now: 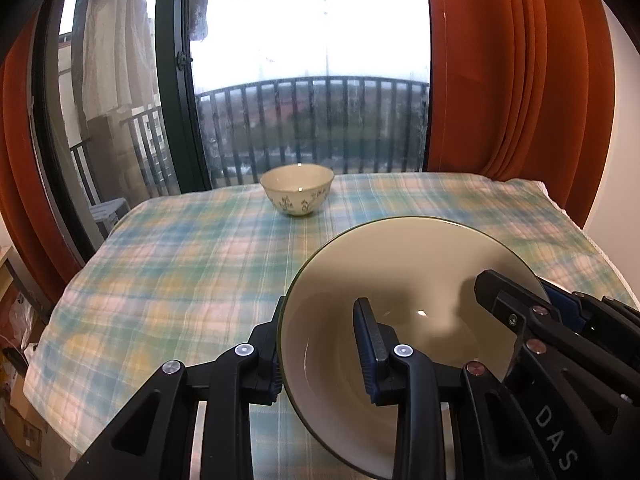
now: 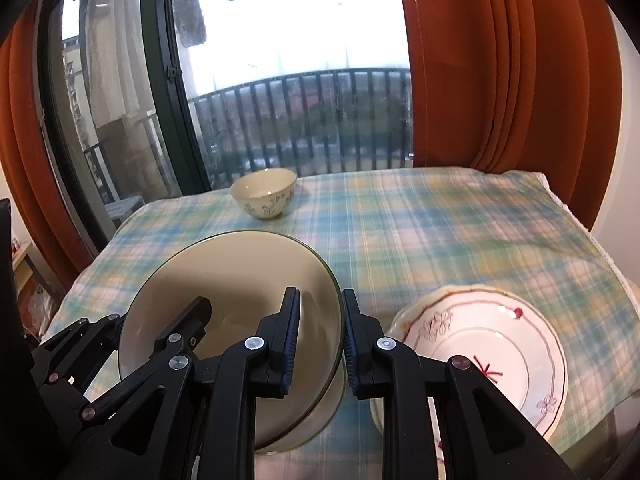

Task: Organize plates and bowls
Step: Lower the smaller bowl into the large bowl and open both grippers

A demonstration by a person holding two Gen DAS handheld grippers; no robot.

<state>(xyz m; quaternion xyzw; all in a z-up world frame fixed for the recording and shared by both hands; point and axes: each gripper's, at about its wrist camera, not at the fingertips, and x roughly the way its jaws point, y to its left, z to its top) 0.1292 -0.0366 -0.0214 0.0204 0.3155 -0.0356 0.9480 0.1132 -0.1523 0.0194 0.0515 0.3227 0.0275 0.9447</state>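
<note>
Currently my big cream bowl (image 1: 400, 320) sits tilted, its rim straddled by both tools: the left gripper (image 1: 320, 354) and right gripper (image 2: 322, 344) each have one finger inside and one outside, though I cannot tell if either pinches. The small patterned bowl (image 2: 264, 192) and flowered plate (image 2: 496, 352) remain separate on the checked cloth (image 2: 440, 232); I judge stacking barely begun.

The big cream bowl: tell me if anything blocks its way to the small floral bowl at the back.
Nothing visible does. Between the big cream bowl, gripped by the left gripper and right gripper, and the small floral bowl lies only bare tablecloth.
</note>
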